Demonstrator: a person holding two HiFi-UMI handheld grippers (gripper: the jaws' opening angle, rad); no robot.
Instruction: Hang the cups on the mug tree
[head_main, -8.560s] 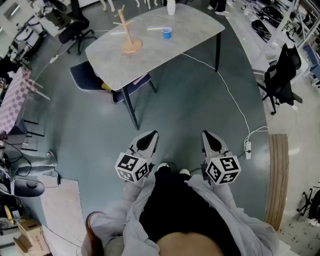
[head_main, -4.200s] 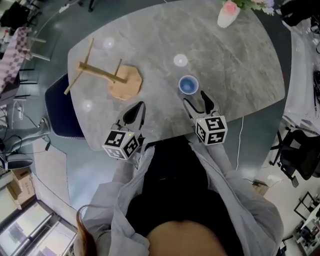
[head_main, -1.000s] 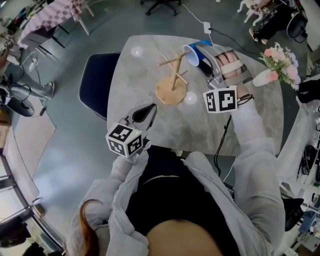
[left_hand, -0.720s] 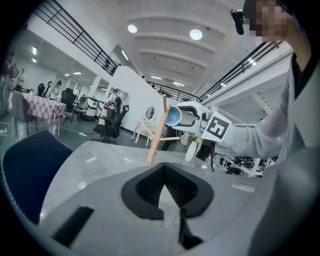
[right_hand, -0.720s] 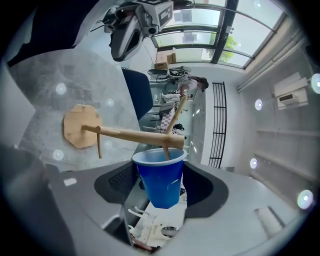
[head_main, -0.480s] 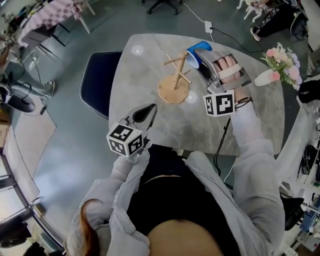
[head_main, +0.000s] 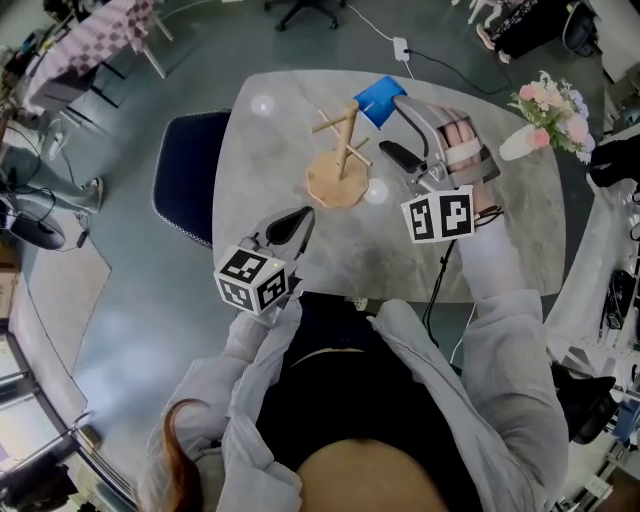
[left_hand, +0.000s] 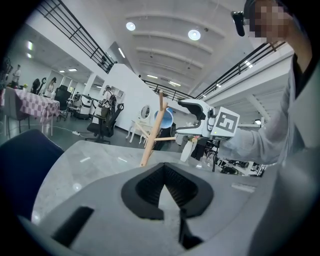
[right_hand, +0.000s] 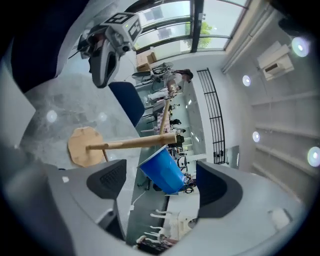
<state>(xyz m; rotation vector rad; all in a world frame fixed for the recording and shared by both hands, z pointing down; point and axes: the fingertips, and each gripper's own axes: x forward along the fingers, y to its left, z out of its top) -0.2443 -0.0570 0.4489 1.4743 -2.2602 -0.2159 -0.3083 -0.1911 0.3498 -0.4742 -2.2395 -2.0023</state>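
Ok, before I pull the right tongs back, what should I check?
1. Right tongs clear of cup: ok. The jaws have just been opening, and there is a gap on each side.
2. Cup seated on a peg of the tree: it hangs there, but cannot tell how firmly.
3. Tree upright on table: ok.
4. Left tongs out of the way: ok. They are shut, empty, and near the table edge.

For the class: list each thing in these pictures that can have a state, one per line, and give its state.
blue cup: hanging tilted on a peg, not gripped.
mug tree: upright on the table, carrying one cup.
right gripper: open; its jaws have just been opening, with the cup between them untouched.
left gripper: shut, empty.
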